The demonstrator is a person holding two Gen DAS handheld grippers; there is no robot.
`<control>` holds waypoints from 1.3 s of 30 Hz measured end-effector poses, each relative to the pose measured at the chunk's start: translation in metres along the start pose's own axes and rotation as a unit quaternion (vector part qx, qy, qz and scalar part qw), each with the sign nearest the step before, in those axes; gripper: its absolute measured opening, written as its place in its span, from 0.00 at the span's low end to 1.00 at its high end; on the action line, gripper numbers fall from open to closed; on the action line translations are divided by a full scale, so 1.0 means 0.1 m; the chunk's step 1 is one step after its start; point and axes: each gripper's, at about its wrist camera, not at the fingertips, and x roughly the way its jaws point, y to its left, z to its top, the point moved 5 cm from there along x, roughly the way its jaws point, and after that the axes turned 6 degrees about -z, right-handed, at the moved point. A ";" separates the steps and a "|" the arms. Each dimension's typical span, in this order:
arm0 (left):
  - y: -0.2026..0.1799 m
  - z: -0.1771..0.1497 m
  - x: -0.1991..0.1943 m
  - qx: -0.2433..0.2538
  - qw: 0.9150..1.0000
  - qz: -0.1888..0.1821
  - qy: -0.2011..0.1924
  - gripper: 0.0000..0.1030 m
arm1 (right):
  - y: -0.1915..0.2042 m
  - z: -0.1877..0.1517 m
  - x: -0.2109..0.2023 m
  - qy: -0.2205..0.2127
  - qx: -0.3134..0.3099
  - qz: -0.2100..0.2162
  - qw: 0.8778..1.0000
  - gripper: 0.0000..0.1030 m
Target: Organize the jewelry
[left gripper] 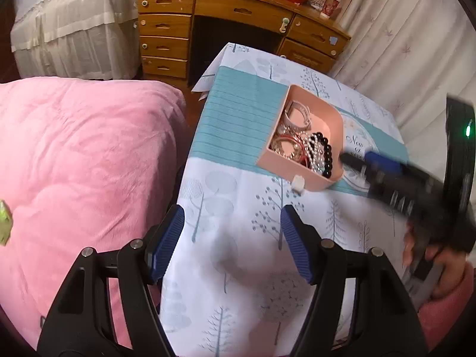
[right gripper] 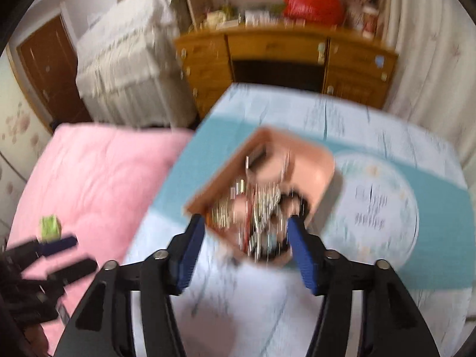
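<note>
tray [left gripper: 309, 110]: peach-pink | tablecloth [left gripper: 238, 208]: white-teal, tree print | quilt [left gripper: 89, 148]: pink

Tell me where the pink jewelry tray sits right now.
In the left wrist view, the pink jewelry tray sits right of centre on the tree-print tablecloth, over its teal band, with the wooden desk behind it.

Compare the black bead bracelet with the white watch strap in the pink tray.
The black round-bead bracelet lies at the near right corner of the pink plastic tray; the white watch strap lies toward the far end. The bracelet is a string of glossy dark balls; the strap is a flat pale band. The bracelet rests on tangled chains; the strap rests mostly on bare tray floor. Both sit loose inside the tray.
</note>
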 end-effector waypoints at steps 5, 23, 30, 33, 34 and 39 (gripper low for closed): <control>-0.37 -0.30 -0.18 0.003 0.999 0.042 -0.022 0.63 | -0.18 -0.86 -0.13 0.038 -0.004 0.027 0.999 0.83; -2.40 -0.84 -0.82 0.079 0.996 0.017 0.027 0.65 | -1.99 -2.47 -2.19 0.044 0.164 -0.007 0.985 1.00; -2.59 -0.95 -1.07 0.109 0.994 0.027 -0.004 0.80 | -2.00 -2.31 -2.84 -0.004 0.174 -0.004 0.985 1.00; -2.52 -1.05 -1.09 0.098 0.995 0.034 -0.006 0.80 | -1.90 -2.31 -2.99 -0.020 0.159 -0.017 0.987 1.00; -2.50 -1.09 -1.11 0.088 0.996 0.032 -0.010 0.80 | -1.84 -2.30 -2.99 -0.020 0.155 -0.018 0.988 1.00; -2.41 -1.21 -1.12 0.091 0.994 0.057 -0.024 1.00 | -1.75 -2.34 -3.03 -0.026 0.149 -0.037 0.988 1.00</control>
